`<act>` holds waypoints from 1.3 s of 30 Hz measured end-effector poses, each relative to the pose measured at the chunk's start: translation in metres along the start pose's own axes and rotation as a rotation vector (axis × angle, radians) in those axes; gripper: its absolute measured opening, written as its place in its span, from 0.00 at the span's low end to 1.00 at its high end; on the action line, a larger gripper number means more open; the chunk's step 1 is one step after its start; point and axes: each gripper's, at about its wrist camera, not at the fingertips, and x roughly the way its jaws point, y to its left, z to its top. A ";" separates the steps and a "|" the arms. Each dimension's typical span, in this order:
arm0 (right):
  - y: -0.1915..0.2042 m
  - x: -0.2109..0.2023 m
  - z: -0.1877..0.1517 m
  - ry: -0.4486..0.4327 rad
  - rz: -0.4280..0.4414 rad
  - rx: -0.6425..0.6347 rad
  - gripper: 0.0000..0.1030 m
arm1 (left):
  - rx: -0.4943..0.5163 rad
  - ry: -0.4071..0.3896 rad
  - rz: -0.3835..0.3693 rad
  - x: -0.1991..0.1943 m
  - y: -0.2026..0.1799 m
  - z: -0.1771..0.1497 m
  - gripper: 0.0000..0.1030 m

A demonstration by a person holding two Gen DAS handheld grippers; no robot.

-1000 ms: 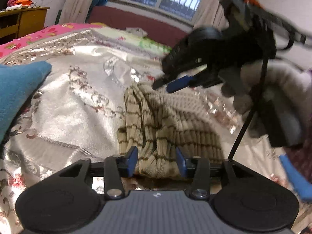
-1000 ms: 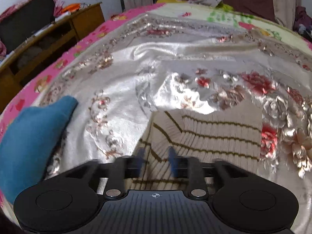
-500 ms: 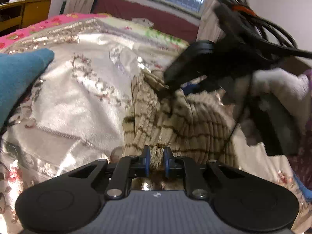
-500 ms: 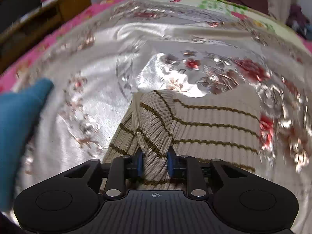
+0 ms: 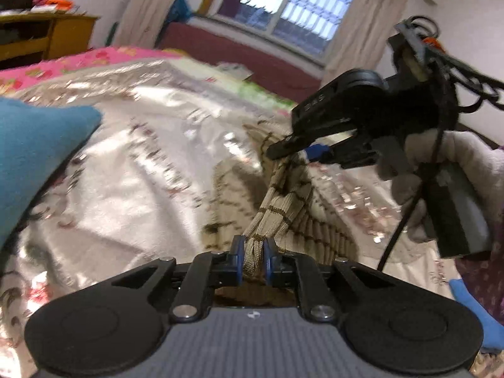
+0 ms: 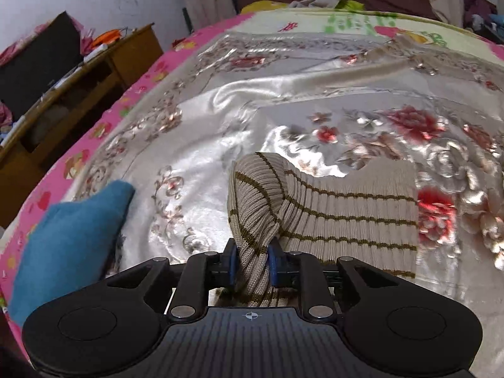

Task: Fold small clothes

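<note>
both grippers pinched tight on striped knit (image 6: pixel 340 217): left (image 5: pixel 254 260), right (image 6: pixel 251 266); jaws just closed; knit bunched mid-bedspread (image 6: pixel 239 100).

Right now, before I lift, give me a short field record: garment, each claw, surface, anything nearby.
garment: striped knit top, beige with brown stripes, partly lifted off the bed
left claw: shut on a bunched edge of the top
right claw: shut on a raised fold of the top
surface: shiny floral bedspread
nearby: blue cloth, lying apart from the top
</note>
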 end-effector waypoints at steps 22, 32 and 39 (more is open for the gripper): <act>-0.072 -0.064 -0.068 -0.156 -0.012 0.038 0.54 | 0.070 -0.006 0.157 -0.011 -0.009 0.018 0.26; -0.107 -0.033 -0.117 -0.050 0.010 0.092 0.53 | 0.239 0.138 0.224 0.089 -0.036 0.032 0.27; -0.121 -0.029 -0.135 -0.009 0.028 0.104 0.52 | 0.151 0.192 0.251 0.098 -0.011 0.029 0.35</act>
